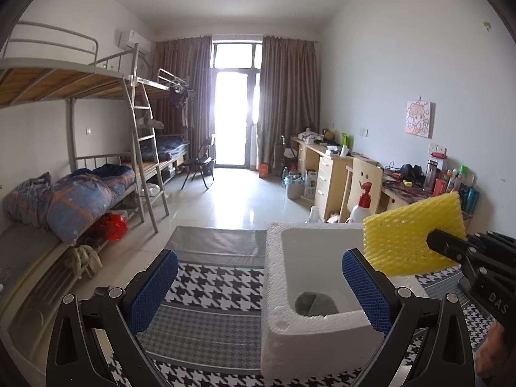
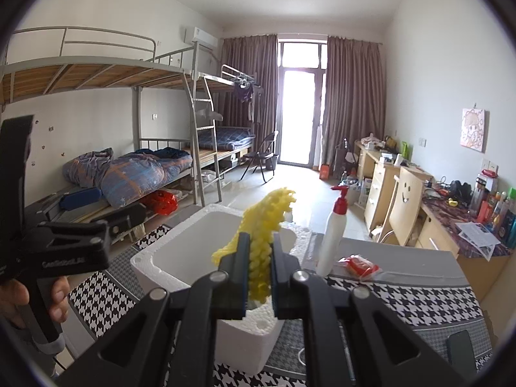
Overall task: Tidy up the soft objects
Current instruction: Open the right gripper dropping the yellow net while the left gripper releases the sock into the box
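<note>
My right gripper [image 2: 260, 277] is shut on a yellow foam net [image 2: 262, 225] and holds it above the near rim of a white foam box [image 2: 151, 266]. In the left wrist view the yellow foam net [image 1: 409, 232] hangs over the box's right side, pinched by the right gripper [image 1: 433, 242]. The white foam box [image 1: 290, 332] holds a grey soft item [image 1: 314, 303] on its floor. My left gripper [image 1: 258, 290] is open and empty, its blue pads either side of the box's left front wall.
The box stands on a table with a houndstooth cloth [image 1: 209, 290]. A white pump bottle with a red top [image 2: 333, 235] and a red packet [image 2: 359, 266] sit right of the box. A dark phone [image 2: 461, 351] lies at the right. Bunk beds [image 1: 80, 193] left, desks [image 1: 329, 171] right.
</note>
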{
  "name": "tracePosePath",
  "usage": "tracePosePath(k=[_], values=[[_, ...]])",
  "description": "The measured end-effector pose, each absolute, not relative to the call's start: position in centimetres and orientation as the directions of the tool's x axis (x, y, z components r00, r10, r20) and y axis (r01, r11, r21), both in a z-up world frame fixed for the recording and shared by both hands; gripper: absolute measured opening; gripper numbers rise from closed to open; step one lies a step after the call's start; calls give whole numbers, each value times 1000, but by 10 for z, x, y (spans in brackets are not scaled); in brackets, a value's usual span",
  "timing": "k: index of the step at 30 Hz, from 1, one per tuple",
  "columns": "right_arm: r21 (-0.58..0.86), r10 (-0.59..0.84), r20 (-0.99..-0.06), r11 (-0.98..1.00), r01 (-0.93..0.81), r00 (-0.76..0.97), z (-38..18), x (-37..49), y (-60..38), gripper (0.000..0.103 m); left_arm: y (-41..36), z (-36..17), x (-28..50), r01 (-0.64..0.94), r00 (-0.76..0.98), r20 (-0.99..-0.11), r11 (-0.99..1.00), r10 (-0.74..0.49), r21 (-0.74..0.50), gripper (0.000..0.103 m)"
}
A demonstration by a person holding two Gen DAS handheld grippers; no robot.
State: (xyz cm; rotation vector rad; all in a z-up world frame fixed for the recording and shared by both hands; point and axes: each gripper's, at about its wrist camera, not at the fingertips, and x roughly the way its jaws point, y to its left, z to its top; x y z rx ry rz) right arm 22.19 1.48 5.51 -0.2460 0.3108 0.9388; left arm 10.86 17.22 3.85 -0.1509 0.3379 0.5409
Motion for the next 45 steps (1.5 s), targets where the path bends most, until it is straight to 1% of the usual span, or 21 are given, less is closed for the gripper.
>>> tracePosePath(k=[20, 25, 29, 31, 33, 35, 36, 45], values=[[-32, 742, -470, 527, -849, 479, 46, 237, 53, 14, 183, 28, 95, -543, 793, -372, 836, 482, -74, 102], [-57, 729, -489, 522, -851, 480, 42, 236, 63, 14, 186, 25, 89, -547, 792, -375, 833, 481, -86, 102], [-30, 736, -507, 505, -863, 449, 40, 239, 68, 15, 189, 23, 87, -554, 786, -382, 828, 486, -89, 102], [-29, 735, -512, 502, -865, 444, 38, 240, 70, 27, 190, 23, 85, -558, 785, -382, 824, 487, -95, 102], [-28, 735, -520, 496, -868, 436, 36, 239, 72, 63, 191, 23, 83, -559, 786, -381, 822, 486, -105, 102], [-31, 745, -511, 481, -876, 428, 35, 234, 72, 73, 191, 23, 82, -558, 787, -380, 823, 486, -103, 102], [-38, 747, -507, 478, -877, 430, 35, 232, 73, 74, 191, 23, 82, -560, 785, -380, 822, 489, -101, 102], [-39, 749, -499, 483, -875, 436, 38, 232, 67, 74, 188, 26, 81, -553, 791, -375, 827, 483, -102, 102]])
